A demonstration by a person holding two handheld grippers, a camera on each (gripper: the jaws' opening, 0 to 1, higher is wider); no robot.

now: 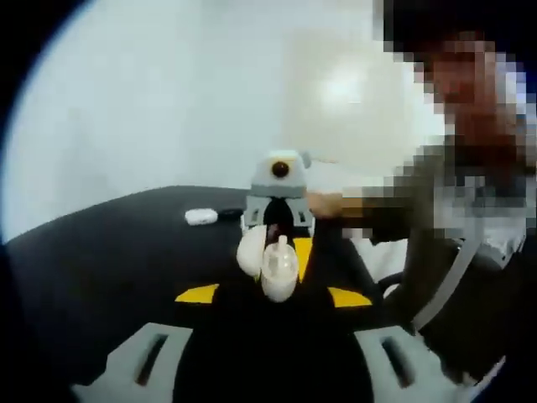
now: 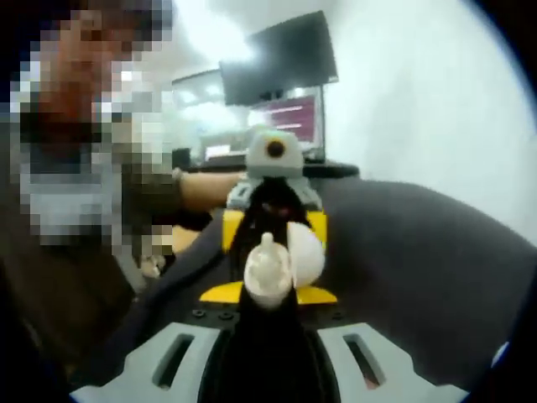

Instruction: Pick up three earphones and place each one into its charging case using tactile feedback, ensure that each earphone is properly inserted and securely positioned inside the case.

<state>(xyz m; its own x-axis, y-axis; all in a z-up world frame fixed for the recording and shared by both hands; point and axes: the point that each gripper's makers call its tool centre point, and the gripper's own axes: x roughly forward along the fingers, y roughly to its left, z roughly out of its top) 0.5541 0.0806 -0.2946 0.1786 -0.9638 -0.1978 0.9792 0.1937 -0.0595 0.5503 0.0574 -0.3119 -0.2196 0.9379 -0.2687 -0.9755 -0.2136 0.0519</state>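
Observation:
A white charging case [image 2: 267, 275] is pinched between the yellow-tipped fingers of my right gripper [image 2: 268, 292], which is shut on it. Its lid [image 2: 307, 252] hangs open to one side, and a white earphone stem [image 2: 267, 243] pokes up out of the body. In the left gripper view the same case [image 1: 279, 273] and lid [image 1: 250, 252] sit between the wide-apart tips of my left gripper [image 1: 273, 295], which is open and not touching it. The right gripper [image 1: 278, 220] faces this view from behind the case. The left gripper [image 2: 273, 214] stands opposite in the right gripper view.
Both grippers hover over a black table [image 1: 109, 260]. A small white item [image 1: 201, 217] lies on it farther back, next to a dark one [image 1: 231, 214]. A person's sleeve [image 1: 394, 214] reaches in. Monitors [image 2: 281, 63] stand behind on a desk.

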